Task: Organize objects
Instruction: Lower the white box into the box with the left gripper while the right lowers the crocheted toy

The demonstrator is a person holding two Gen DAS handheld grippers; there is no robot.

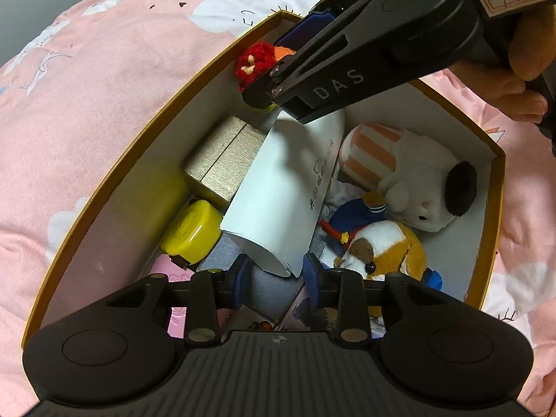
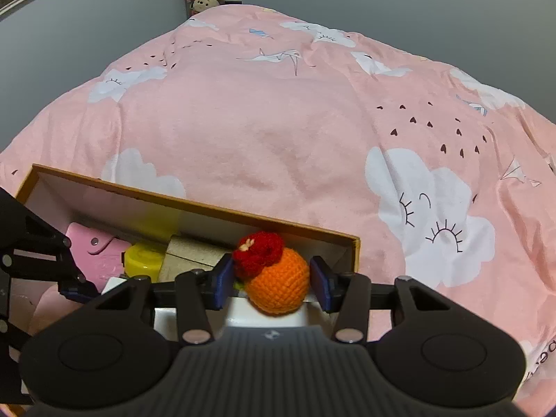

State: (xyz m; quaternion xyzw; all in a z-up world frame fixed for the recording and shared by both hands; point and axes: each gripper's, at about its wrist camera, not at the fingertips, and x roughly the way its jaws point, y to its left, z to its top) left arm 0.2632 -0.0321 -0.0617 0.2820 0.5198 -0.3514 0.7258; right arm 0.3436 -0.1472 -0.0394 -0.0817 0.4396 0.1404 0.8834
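In the right wrist view my right gripper (image 2: 270, 279) is shut on a crocheted toy (image 2: 278, 285), an orange ball with a red tuft, both blue pads touching it. It hangs over the far corner of a brown-rimmed cardboard box (image 2: 208, 209). The left wrist view shows that gripper (image 1: 269, 69) and the toy (image 1: 253, 60) above the box's far wall. My left gripper (image 1: 276, 274) points down into the box (image 1: 104, 243), open. The lower end of a white tube (image 1: 278, 191) lies between its blue fingertips, with no clear contact.
Inside the box lie a yellow case (image 1: 191, 229), a beige block (image 1: 222, 160), a white plush with pink stripes (image 1: 406, 170), a brown and white plush dog (image 1: 378, 246) and a pink item (image 1: 177, 271). A pink cloud-print quilt (image 2: 278, 132) surrounds the box. A hand (image 1: 528, 52) holds the right gripper.
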